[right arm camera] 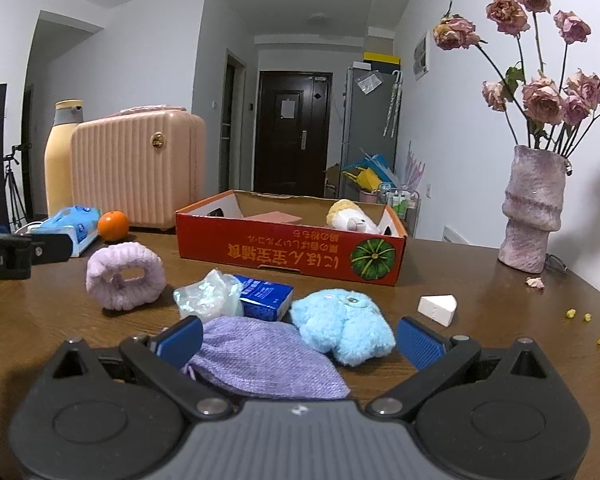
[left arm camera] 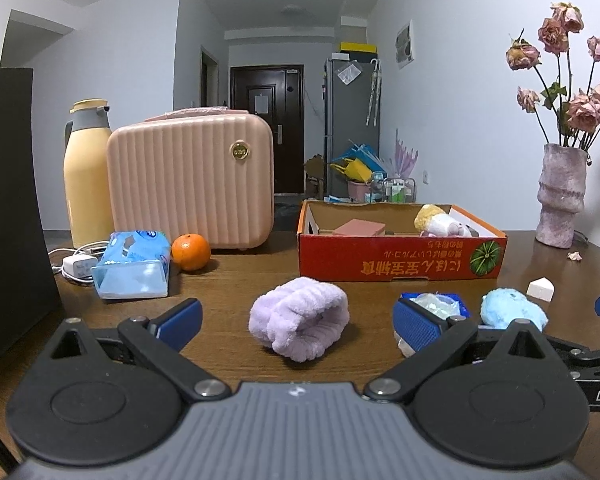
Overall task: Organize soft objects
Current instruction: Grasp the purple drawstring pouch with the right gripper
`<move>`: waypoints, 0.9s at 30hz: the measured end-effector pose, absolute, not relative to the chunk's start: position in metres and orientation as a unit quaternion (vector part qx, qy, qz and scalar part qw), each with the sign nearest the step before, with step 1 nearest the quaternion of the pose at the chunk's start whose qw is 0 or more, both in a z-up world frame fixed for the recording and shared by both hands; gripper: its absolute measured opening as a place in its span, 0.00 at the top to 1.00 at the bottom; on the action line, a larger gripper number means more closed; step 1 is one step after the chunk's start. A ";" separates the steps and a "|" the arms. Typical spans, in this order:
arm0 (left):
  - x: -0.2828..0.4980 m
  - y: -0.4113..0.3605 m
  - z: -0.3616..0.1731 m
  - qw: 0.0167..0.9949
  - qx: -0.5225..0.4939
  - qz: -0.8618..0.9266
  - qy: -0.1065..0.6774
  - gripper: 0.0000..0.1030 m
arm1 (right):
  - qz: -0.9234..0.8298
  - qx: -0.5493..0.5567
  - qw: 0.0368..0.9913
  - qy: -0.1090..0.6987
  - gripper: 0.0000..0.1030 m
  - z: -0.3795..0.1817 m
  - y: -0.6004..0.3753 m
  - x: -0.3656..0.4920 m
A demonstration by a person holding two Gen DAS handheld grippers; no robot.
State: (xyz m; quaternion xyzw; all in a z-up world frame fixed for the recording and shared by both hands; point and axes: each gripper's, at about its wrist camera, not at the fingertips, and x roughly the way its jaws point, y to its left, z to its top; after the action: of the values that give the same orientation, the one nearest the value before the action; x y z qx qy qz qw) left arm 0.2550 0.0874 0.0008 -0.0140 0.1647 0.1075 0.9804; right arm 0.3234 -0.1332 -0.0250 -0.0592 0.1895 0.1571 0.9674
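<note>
A fluffy lilac wristband (left arm camera: 299,328) (right arm camera: 125,275) lies on the brown table, right ahead of my left gripper (left arm camera: 298,326), which is open around it without touching. A light blue plush toy (right arm camera: 342,330) (left arm camera: 513,309) and a purple knitted cloth (right arm camera: 260,354) lie between the wide-open fingers of my right gripper (right arm camera: 299,338). Neither is gripped. Beyond them stands a red cardboard box (right arm camera: 292,252) (left arm camera: 400,260) holding a white and yellow plush (right arm camera: 350,218) (left arm camera: 440,222) and a pink block (left arm camera: 358,227).
A blue carton (right arm camera: 266,296) and a crumpled clear bag (right arm camera: 208,294) lie by the cloth. A white wedge (right arm camera: 437,307), tissue pack (left arm camera: 134,266), orange (left arm camera: 191,252), pink case (left arm camera: 192,180), yellow flask (left arm camera: 86,176) and vase of dried roses (right arm camera: 534,208) stand around. A dark panel (left arm camera: 8,208) rises at left.
</note>
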 end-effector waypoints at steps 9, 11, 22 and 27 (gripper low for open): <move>0.258 0.100 -0.005 0.978 -0.016 0.108 0.178 0.00 | 0.191 -0.072 0.953 0.222 0.00 -0.035 -0.108 0.338; 0.258 0.102 -0.005 0.978 -0.016 0.109 0.179 0.00 | 0.193 -0.073 0.951 0.228 0.00 -0.038 -0.101 0.344; 0.264 0.121 -0.011 0.973 -0.020 0.122 0.197 0.00 | 0.183 -0.058 0.932 0.308 0.00 -0.055 -0.087 0.382; 0.265 0.122 -0.013 0.971 -0.022 0.125 0.202 0.00 | 0.190 -0.054 0.926 0.322 0.00 -0.061 -0.085 0.393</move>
State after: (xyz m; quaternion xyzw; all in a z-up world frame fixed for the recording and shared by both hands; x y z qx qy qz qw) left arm 0.2654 0.1223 -0.0126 -0.0222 0.2020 0.1246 0.9712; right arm 0.3928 -0.0850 -0.0605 -0.0544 0.3216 0.1898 0.9260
